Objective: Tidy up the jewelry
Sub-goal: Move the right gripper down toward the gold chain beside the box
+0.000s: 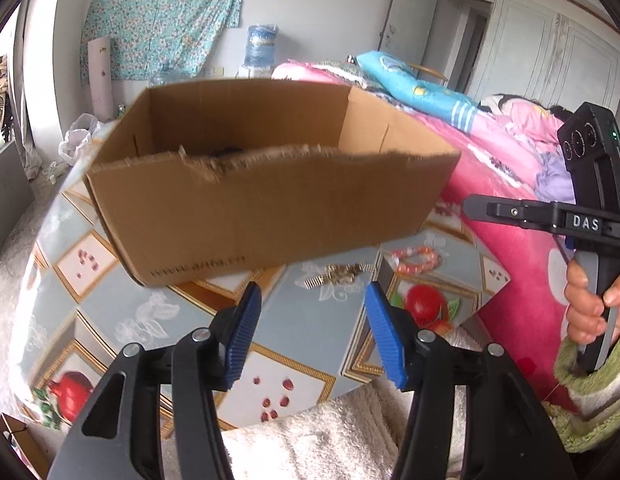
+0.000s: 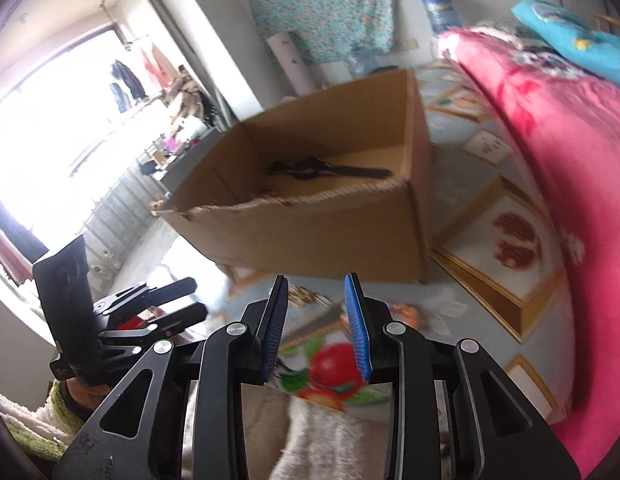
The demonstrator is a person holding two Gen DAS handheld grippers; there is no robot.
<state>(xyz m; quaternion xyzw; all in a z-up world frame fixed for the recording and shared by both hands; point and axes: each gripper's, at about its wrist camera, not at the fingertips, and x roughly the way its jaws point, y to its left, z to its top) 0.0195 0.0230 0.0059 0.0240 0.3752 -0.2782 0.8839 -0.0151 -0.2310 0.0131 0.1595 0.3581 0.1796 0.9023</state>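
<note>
Both jaws apart, empty; one cardboard box (image 1: 266, 184); two jewelry pieces beside it.

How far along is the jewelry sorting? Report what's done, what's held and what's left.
Done: a dark watch-like piece already lies inside the cardboard box. In hand: nothing; the left gripper and right gripper both hang open and empty over the table. Left: the gold chain pile and the orange bead bracelet are on the table in front of the box.
</note>
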